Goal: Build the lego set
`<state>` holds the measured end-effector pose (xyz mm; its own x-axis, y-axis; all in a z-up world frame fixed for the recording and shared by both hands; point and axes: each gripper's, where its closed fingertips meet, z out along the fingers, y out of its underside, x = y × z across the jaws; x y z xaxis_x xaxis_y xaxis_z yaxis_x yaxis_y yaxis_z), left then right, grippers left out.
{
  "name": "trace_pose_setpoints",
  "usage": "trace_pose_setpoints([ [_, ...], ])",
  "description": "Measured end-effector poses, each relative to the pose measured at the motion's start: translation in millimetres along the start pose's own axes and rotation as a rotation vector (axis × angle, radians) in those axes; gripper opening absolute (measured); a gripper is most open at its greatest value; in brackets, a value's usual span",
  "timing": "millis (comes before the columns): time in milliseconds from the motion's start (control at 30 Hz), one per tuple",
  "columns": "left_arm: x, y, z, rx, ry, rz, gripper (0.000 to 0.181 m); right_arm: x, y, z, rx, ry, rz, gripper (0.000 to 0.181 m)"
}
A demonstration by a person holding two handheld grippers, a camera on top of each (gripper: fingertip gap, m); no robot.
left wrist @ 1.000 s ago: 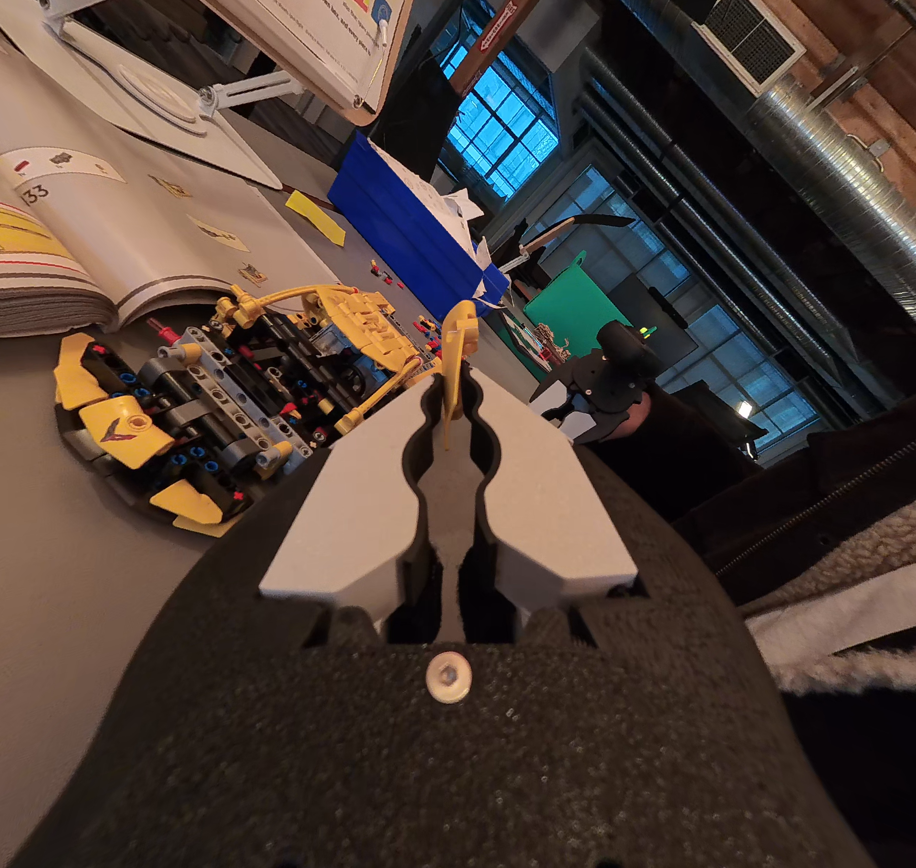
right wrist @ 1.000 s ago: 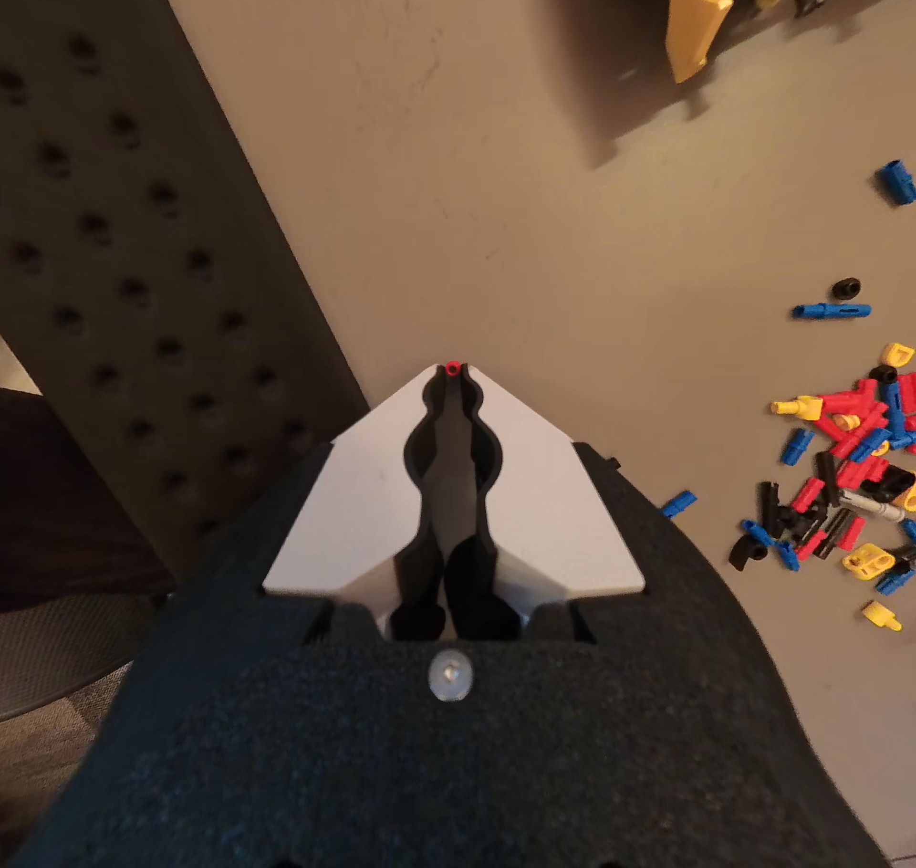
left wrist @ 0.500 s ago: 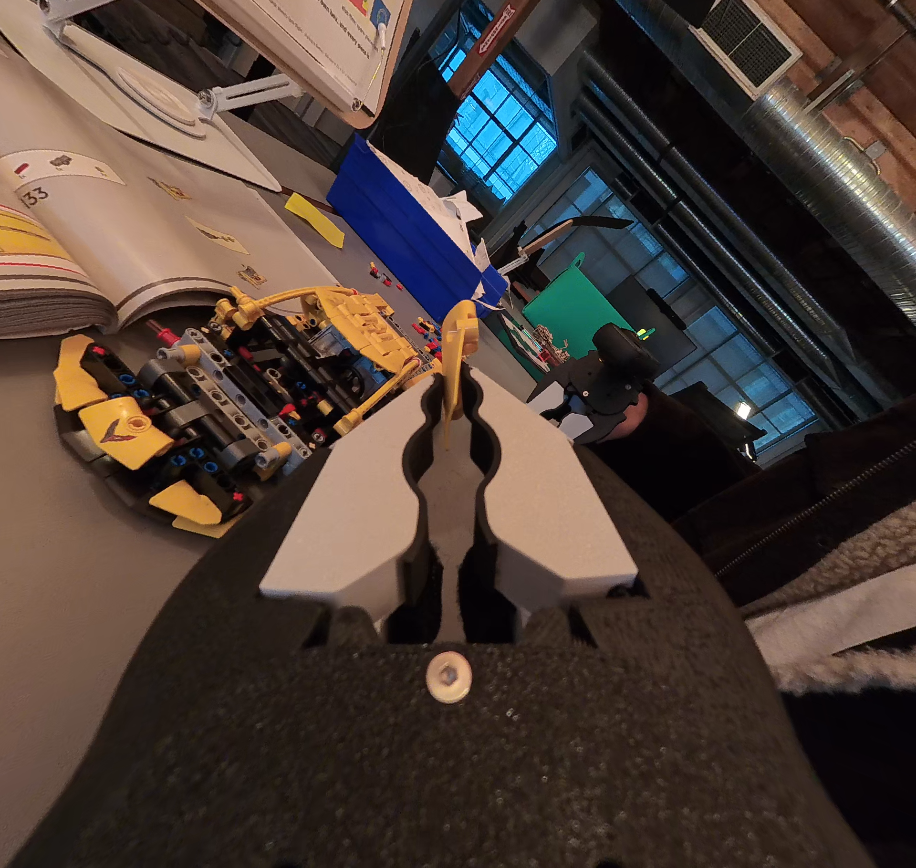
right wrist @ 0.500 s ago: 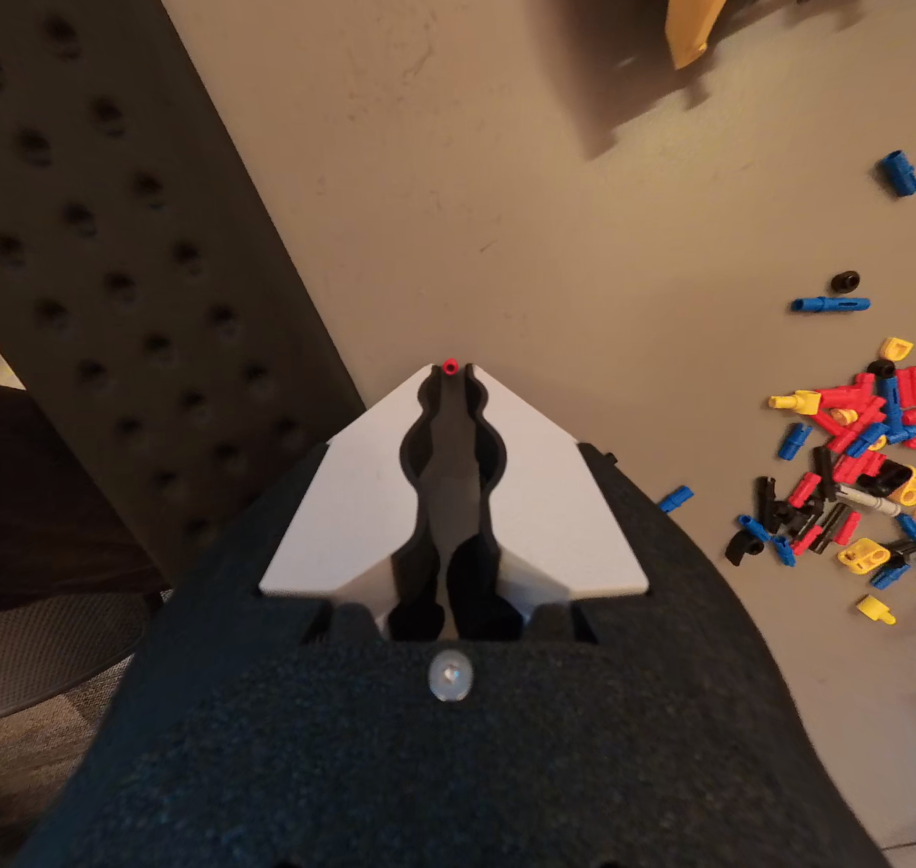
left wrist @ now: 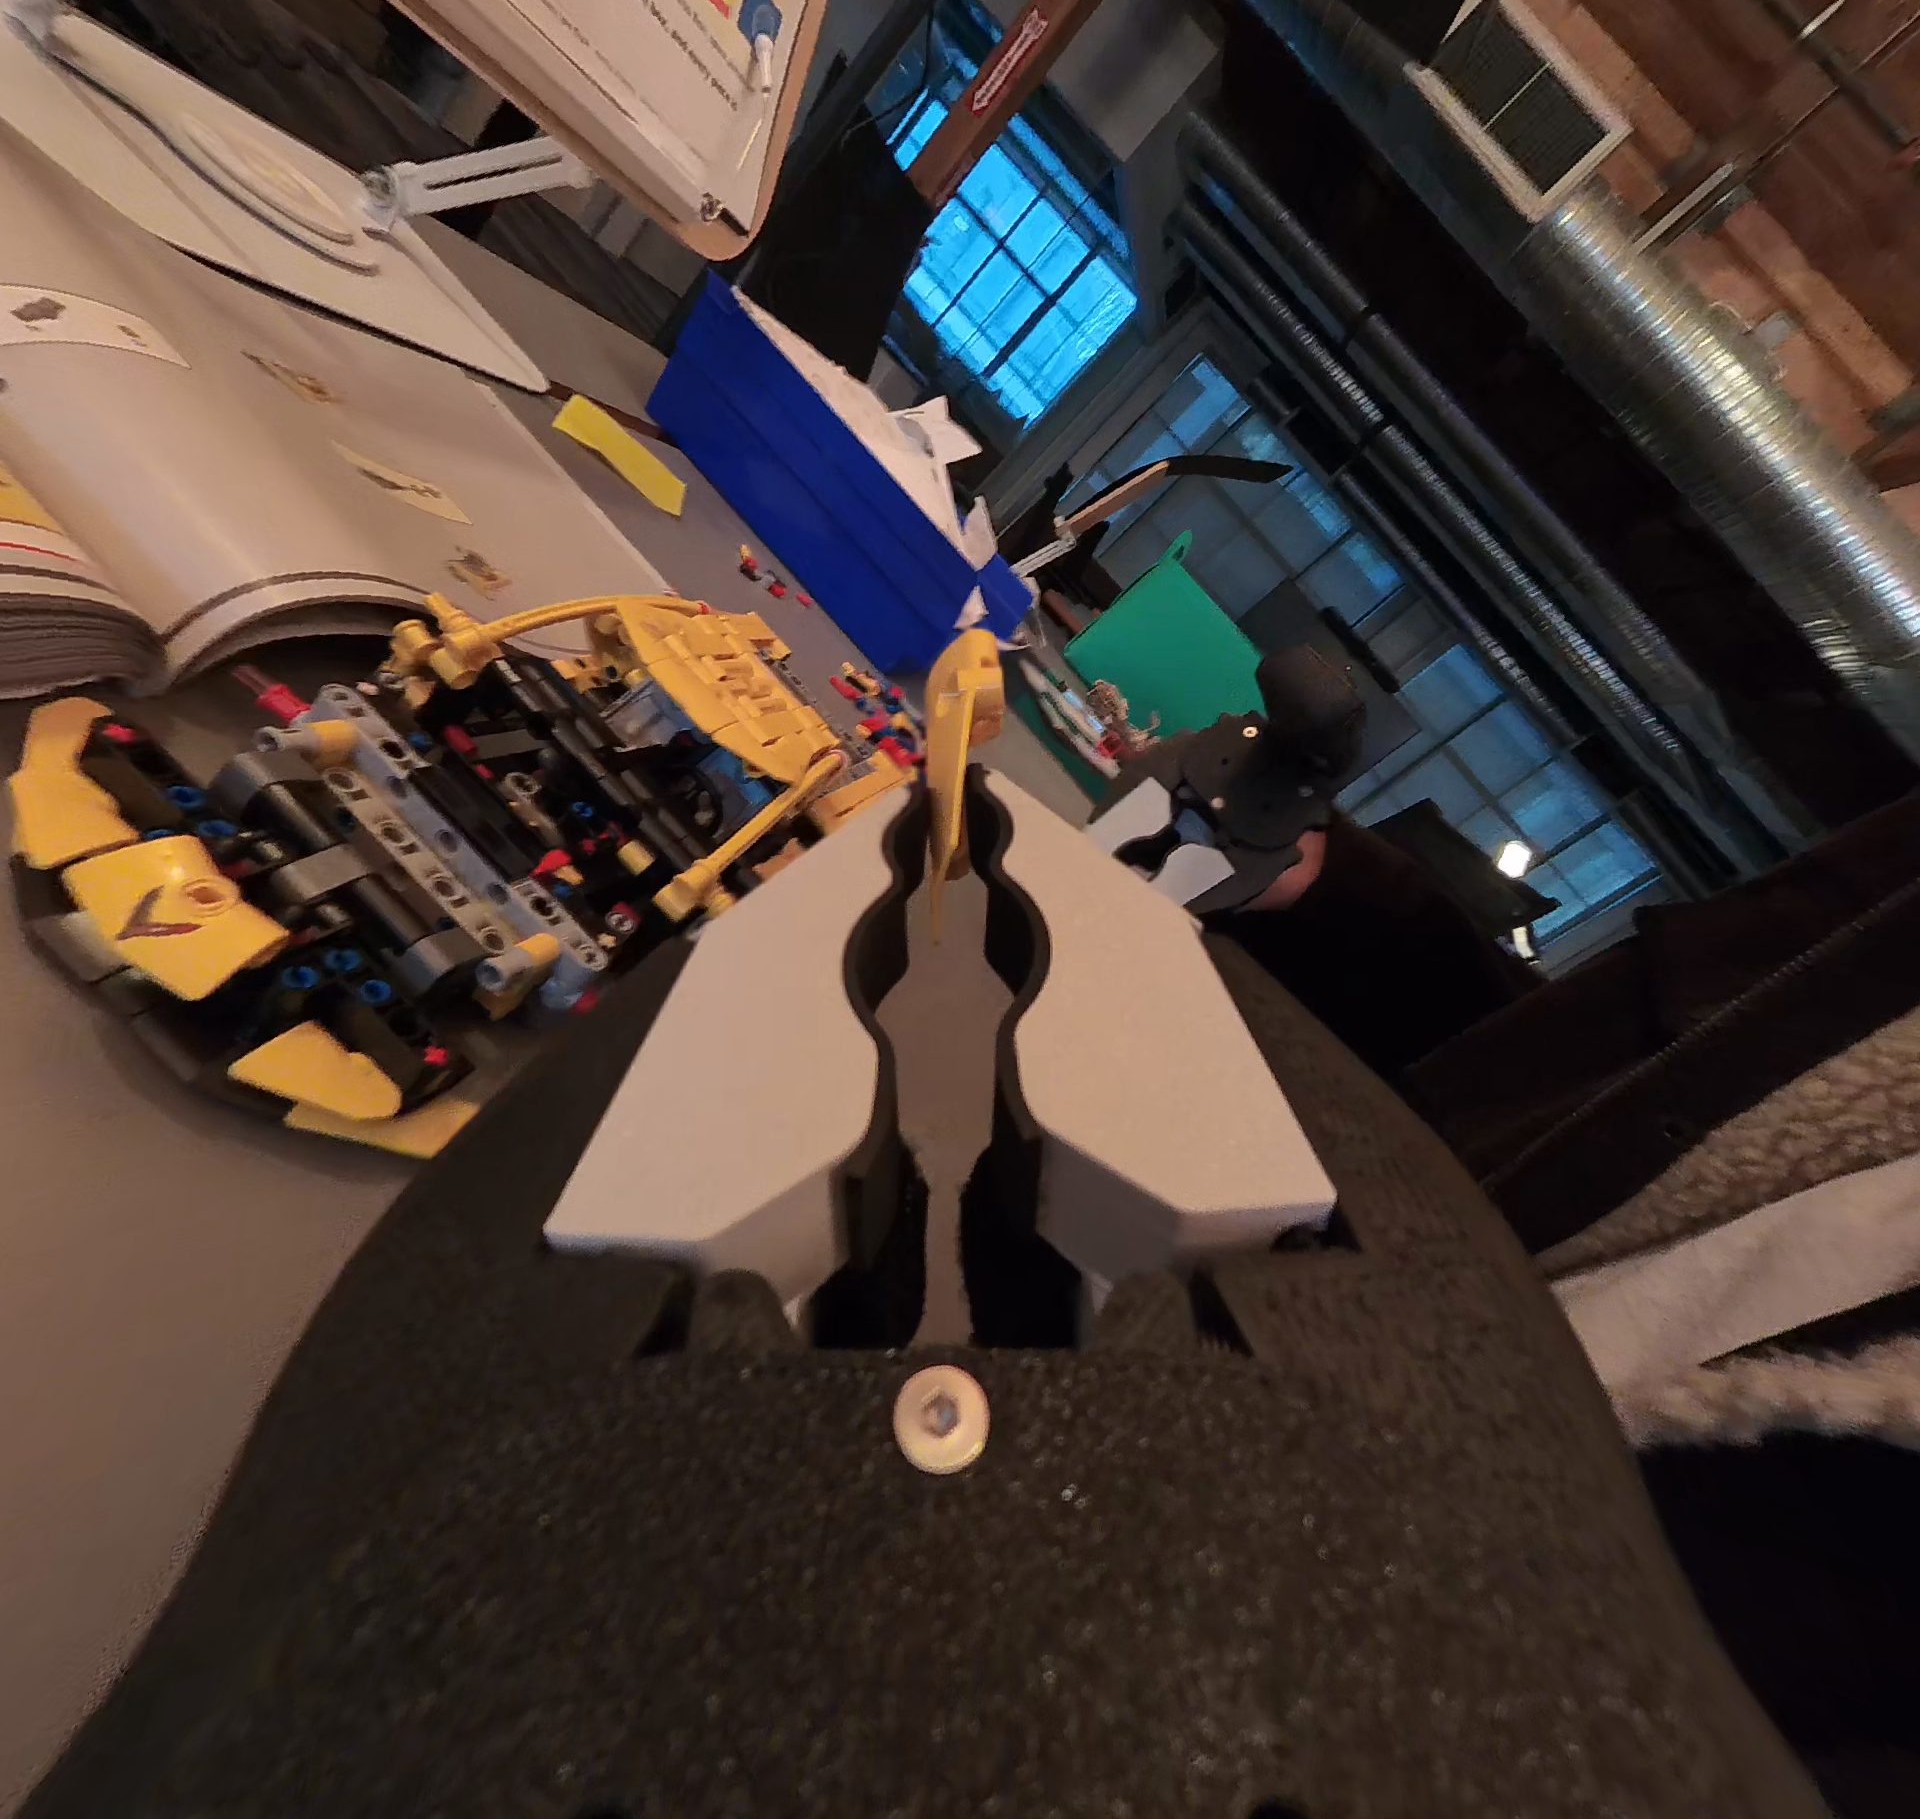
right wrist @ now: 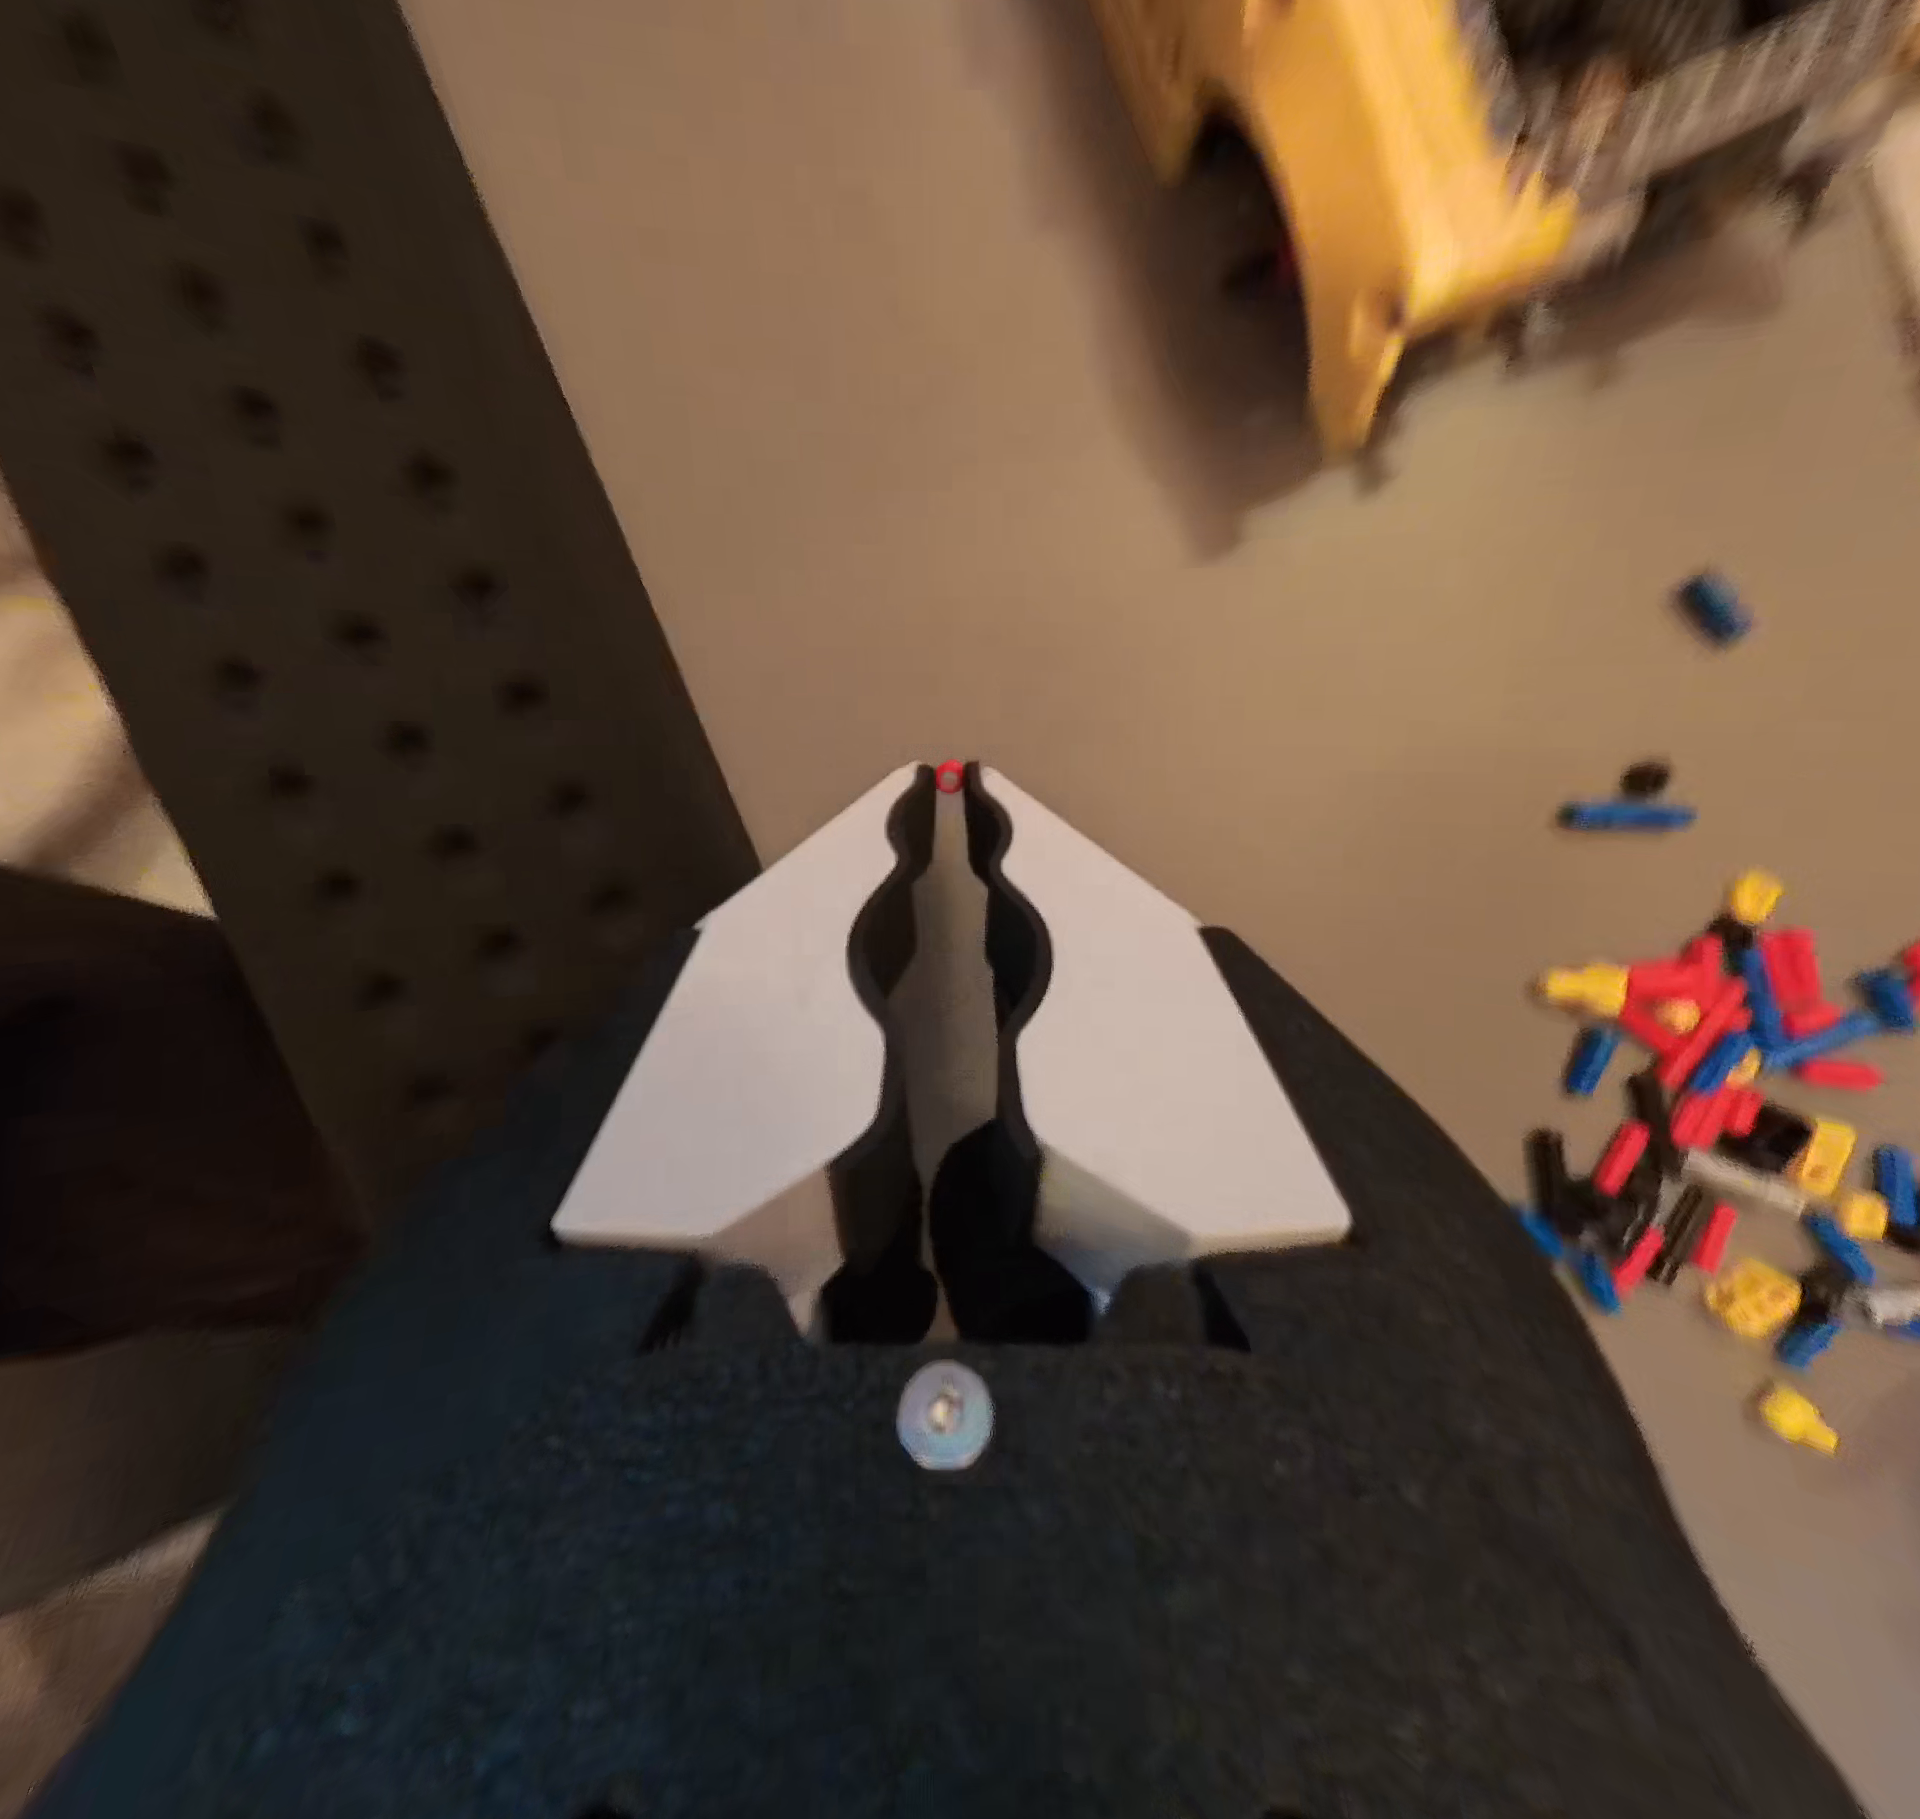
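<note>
A: Left wrist view has the half-built lego car (left wrist: 416, 834) lying on the grey table (left wrist: 156, 1250), just beside the open instruction book (left wrist: 208, 481) — yellow body panels, black and grey beams, red and blue pins showing through.

B: And the left claw (left wrist: 948, 813)?

A: Pinched tight on a yellow curved panel (left wrist: 961, 730), which stands up out of the tips. The right claw (left wrist: 1226, 813) shows farther off, in a dark sleeve.

B: Right wrist view looks straight down instead. Right claw (right wrist: 947, 777) nearly closed, nipping a tiny red pin (right wrist: 947, 778) at the very tips.

A: That view adds a pile of loose pieces (right wrist: 1745, 1146), red, blue, yellow and black, at right, well apart from the car's blurred yellow end (right wrist: 1382, 159), plus a dark perforated board (right wrist: 260, 419) at left.
</note>
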<state>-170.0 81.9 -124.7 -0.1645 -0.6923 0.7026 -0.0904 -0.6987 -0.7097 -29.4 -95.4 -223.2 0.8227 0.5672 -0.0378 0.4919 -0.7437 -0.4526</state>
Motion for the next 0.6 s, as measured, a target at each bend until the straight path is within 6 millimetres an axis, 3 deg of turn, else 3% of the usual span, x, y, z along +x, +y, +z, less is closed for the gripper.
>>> trace_pose_setpoints([
  [100, 14.7, -6.2, 6.8, 0.066, 0.104, -0.12, 0.007, -15.6, -88.6, -19.1, 0.365, -0.034, -0.008, 0.004],
  [200, 29.8, -21.0, 13.7, 0.211, 0.275, -0.384, 0.007, -34.7, -187.4, -42.6, 0.773, -0.025, 0.02, 0.004],
  [267, 37.4, -28.9, 16.5, 0.303, 0.348, -0.471, 0.006, -34.7, -226.6, -46.5, 0.946, -0.013, 0.15, 0.003],
  [367, 49.7, -37.6, 18.4, 0.387, 0.394, -0.487, 0.006, -30.0, -243.0, -40.6, 1.069, -0.006, 0.293, 0.003],
  [600, 54.3, -46.5, 14.2, 0.466, 0.442, -0.527, 0.006, -35.0, -253.1, -50.7, 1.098, 0.166, 0.173, 0.003],
])
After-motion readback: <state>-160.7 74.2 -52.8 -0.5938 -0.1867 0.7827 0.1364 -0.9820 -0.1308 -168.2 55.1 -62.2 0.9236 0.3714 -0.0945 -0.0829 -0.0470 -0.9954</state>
